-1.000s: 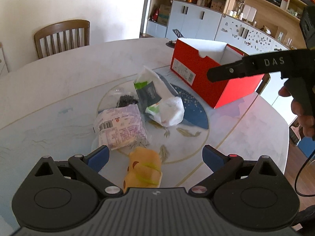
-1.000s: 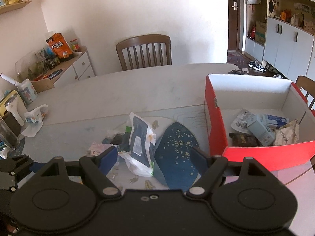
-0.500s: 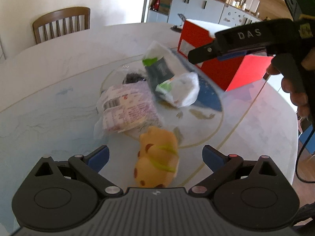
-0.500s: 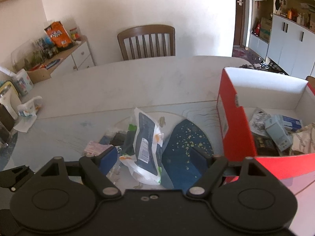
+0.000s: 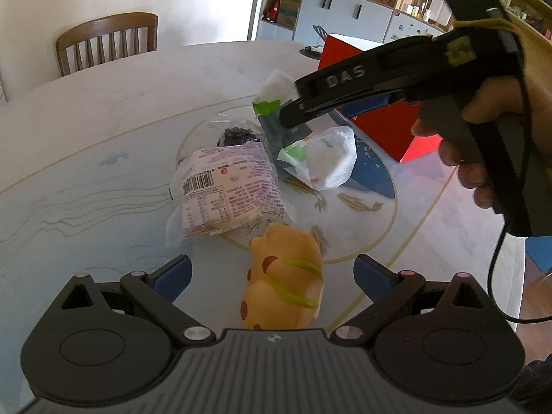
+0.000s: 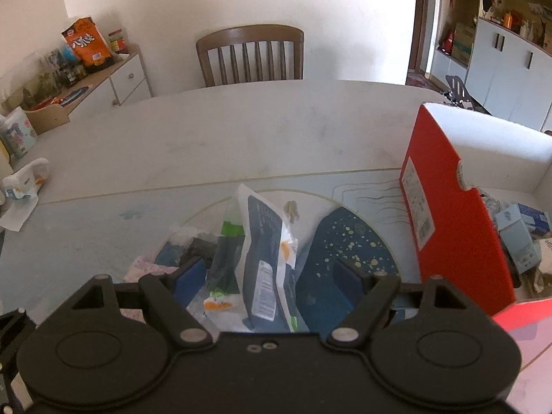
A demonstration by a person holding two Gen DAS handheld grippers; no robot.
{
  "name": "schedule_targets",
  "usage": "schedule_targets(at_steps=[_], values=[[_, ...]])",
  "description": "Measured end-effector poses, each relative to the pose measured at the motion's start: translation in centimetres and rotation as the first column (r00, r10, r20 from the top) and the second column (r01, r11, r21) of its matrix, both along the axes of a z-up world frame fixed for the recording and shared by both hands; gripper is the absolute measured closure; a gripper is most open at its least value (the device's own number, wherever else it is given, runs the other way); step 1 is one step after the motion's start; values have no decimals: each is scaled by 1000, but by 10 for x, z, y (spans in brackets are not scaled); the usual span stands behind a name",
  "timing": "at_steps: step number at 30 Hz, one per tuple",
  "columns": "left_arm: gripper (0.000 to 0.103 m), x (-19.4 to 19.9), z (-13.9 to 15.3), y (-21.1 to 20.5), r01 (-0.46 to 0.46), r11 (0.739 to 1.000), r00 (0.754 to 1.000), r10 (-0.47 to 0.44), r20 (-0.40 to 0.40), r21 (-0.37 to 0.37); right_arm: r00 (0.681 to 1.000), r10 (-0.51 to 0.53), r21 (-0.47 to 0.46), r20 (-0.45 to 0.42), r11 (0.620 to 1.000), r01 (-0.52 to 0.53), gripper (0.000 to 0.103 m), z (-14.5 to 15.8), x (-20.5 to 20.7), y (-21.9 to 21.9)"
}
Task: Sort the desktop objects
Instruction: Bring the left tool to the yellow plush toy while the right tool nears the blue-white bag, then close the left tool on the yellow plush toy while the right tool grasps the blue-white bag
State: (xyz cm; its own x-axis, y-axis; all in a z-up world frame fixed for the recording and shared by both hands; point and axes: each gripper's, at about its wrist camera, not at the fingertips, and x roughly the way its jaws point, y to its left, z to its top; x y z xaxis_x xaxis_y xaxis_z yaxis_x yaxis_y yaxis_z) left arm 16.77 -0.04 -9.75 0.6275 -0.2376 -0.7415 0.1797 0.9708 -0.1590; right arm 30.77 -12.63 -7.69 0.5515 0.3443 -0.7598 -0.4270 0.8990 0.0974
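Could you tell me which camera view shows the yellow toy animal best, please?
The left wrist view: the yellow toy animal lies on the table between the open fingers of the left gripper, unobstructed. The right wrist view does not show it at all.

Scattered packets (image 5: pixel 229 189), toy (image 5: pixel 284 283), red box (image 6: pixel 459 227)

On the bench (image 5: pixel 103 131) a toy (image 5: pixel 284 283) lies nearest, a labelled packet (image 5: pixel 224 193) just behind it to the left, a crumpled bag (image 5: pixel 324 162) behind to the right. The box (image 6: pixel 448 214) stands farther right, with packets (image 6: pixel 521 238) inside. A chair (image 6: pixel 250 55) stands behind the bench.
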Motion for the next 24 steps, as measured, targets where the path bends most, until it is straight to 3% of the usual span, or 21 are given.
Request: schedule_targets(at_steps=[6,15,17,19,24], values=[[6,-1,-5,-3,8,1000,1000,-8,-2,7,1000,-7,-30,-16,1000,6,24,-12,5,6],[19,-3,-11,-5,13,1000,1000,-13,2,26,1000,-20,-41,-17,999,19,26,-20,7,9],[24,-3,-11,-7,15,999,1000,-15,7,35,1000,-23,-36,-20,999,22,30,-20,7,9],[26,-4,-12,-7,18,999,1000,-19,6,35,999,-16,-34,-29,999,15,47,-21,7,9],[36,-6,-13,-10,22,999,1000,-22,7,45,999,-22,-32,-48,999,20,51,-24,7,7]])
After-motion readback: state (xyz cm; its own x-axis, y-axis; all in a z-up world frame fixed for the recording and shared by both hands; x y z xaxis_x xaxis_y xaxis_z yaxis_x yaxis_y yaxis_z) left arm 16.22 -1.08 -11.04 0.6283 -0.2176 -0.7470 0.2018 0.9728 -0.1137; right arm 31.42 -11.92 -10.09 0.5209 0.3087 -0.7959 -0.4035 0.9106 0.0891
